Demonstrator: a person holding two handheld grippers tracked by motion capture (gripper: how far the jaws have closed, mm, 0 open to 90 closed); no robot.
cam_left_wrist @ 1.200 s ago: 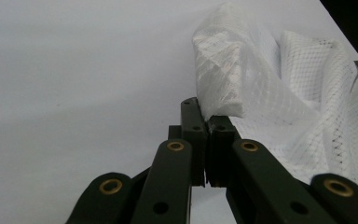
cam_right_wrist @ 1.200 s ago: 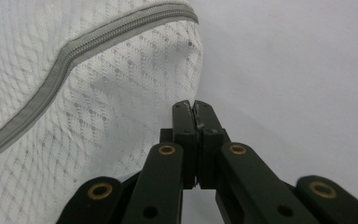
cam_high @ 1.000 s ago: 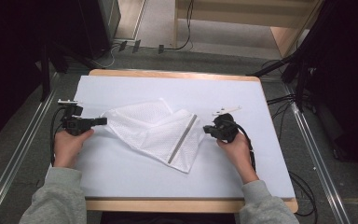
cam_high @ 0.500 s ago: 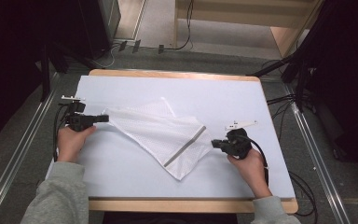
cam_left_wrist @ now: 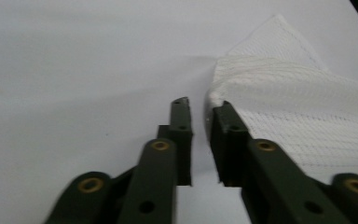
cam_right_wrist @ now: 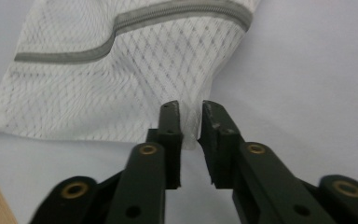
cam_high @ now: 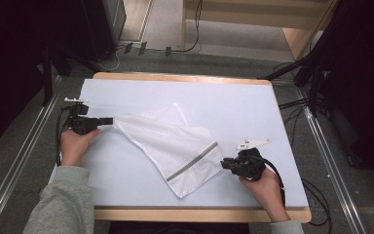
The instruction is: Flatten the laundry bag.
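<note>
Mesh bag: the white net laundry bag with a grey zipper [cam_high: 175, 146] lies spread at the centre of the white worktop [cam_high: 253, 112], stretched corner to corner, likely to flatten it.
Left gripper [cam_high: 108, 120]: at nine o'clock, jaws just opening, a narrow gap, bag corner beside one jaw, not pinched.
Right gripper [cam_high: 224, 165]: at four o'clock, jaws likewise just opening, mesh edge [cam_right_wrist: 193, 126] loose between them.

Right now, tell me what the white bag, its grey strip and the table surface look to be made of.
White bag: soft, matte mesh fabric, likely synthetic; the right gripper view shows an open diamond weave and it creases loosely.
Grey strip: seemingly a zipper or woven tape; too blurred to say which.
Table surface: smooth, matte pale sheet, perhaps plastic or paper, over a wooden board whose edge shows light wood.
</note>
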